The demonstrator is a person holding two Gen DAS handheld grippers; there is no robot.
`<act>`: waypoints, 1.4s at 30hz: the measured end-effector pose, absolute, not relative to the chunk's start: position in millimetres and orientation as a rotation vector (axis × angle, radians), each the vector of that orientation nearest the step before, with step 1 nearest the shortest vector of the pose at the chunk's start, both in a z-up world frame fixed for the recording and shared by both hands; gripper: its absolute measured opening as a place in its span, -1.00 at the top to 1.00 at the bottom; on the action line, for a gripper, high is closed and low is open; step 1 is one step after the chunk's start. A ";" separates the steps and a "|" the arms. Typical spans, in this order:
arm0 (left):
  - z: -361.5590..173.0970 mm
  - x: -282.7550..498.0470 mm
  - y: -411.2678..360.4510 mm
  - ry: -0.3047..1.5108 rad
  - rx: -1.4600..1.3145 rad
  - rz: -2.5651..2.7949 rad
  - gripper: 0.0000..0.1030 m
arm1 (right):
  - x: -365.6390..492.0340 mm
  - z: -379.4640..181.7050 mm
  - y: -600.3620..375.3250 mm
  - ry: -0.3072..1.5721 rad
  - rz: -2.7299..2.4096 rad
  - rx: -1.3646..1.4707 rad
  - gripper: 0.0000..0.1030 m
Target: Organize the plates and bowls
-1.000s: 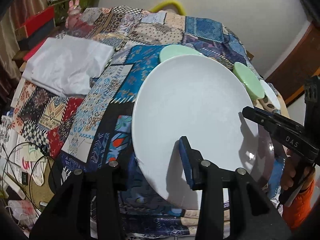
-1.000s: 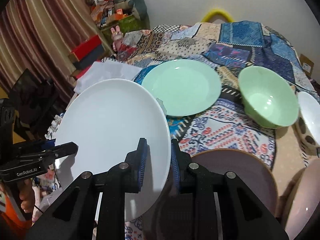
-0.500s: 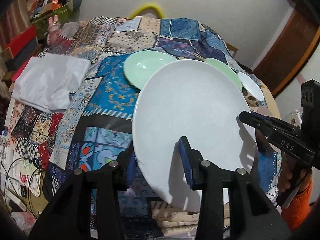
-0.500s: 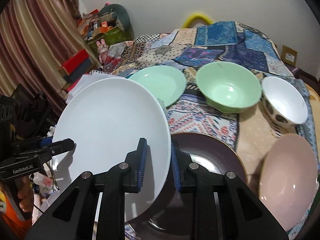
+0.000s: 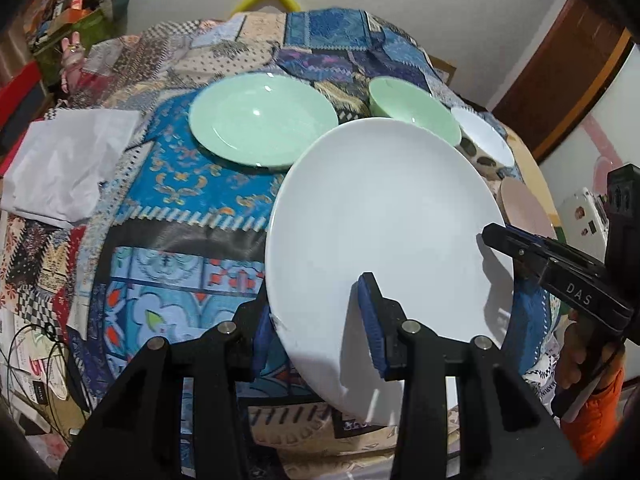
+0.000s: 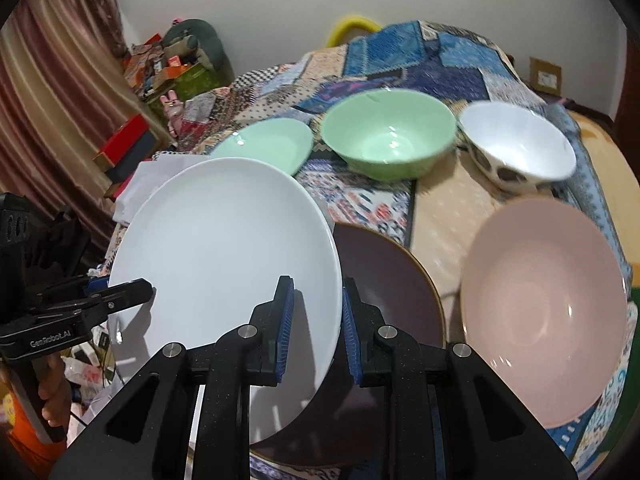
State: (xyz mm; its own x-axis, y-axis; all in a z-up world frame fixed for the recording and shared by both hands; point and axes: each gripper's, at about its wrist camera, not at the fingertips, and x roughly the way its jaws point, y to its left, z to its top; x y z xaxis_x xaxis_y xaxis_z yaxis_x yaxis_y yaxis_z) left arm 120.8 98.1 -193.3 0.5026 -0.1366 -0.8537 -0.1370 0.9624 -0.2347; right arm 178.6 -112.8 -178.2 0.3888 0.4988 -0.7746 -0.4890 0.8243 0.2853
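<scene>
White plate [image 5: 384,216] between both grippers' jaws, opposite rims.

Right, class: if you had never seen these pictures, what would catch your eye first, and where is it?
The big white plate dominates, held over the near table edge by both grippers, the left and the right, each clamped on its rim. Behind it sit a green plate and a green bowl; a pink bowl lies to the right.
</scene>
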 end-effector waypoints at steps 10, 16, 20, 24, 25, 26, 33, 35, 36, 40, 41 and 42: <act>-217.1 140.4 81.0 1.106 -0.285 -0.047 0.23 | 177.5 -193.3 -136.5 1.025 0.563 0.051 0.58; -225.5 149.7 75.0 1.123 -0.279 -0.058 0.22 | 174.2 -199.5 -141.5 1.031 0.521 0.042 0.58; -228.9 155.0 75.5 1.129 -0.294 -0.068 0.22 | 172.3 -199.0 -143.0 1.019 0.501 0.025 0.58; -230.9 158.4 72.7 1.133 -0.292 -0.076 0.22 | 171.6 -200.0 -143.0 1.014 0.475 0.005 0.58; -231.6 158.7 72.3 1.134 -0.291 -0.077 0.22 | 171.1 -200.5 -143.8 1.015 0.469 0.002 0.58; -232.8 159.8 71.4 1.138 -0.291 -0.079 0.22 | 170.7 -201.3 -143.5 1.015 0.464 -0.003 0.58; -239.0 161.5 68.7 1.149 -0.281 -0.080 0.23 | 166.7 -203.1 -150.4 1.011 0.444 -0.005 0.58; -239.1 161.8 66.2 1.147 -0.266 -0.079 0.22 | 166.5 -201.9 -152.3 1.007 0.442 0.003 0.58; -239.9 162.2 65.3 1.150 -0.268 -0.082 0.22 | 166.1 -201.4 -153.3 1.004 0.436 0.003 0.57; -243.3 164.7 63.6 1.161 -0.285 -0.094 0.22 | 162.6 -200.4 -155.3 0.992 0.425 0.001 0.54; -243.6 165.3 62.9 1.161 -0.285 -0.092 0.22 | 162.2 -199.9 -155.6 0.991 0.423 -0.001 0.54; -243.5 165.9 61.8 1.161 -0.281 -0.088 0.22 | 161.7 -199.2 -156.4 0.990 0.424 -0.001 0.54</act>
State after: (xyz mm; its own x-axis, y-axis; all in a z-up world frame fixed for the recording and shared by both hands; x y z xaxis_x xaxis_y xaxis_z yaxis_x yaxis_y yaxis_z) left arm 165.9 61.8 -243.5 0.3992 -0.2133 -0.8917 -0.0762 0.9615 -0.2641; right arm 161.7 -156.4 -199.2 0.4740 0.3463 -0.8096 -0.3470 0.9185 0.1897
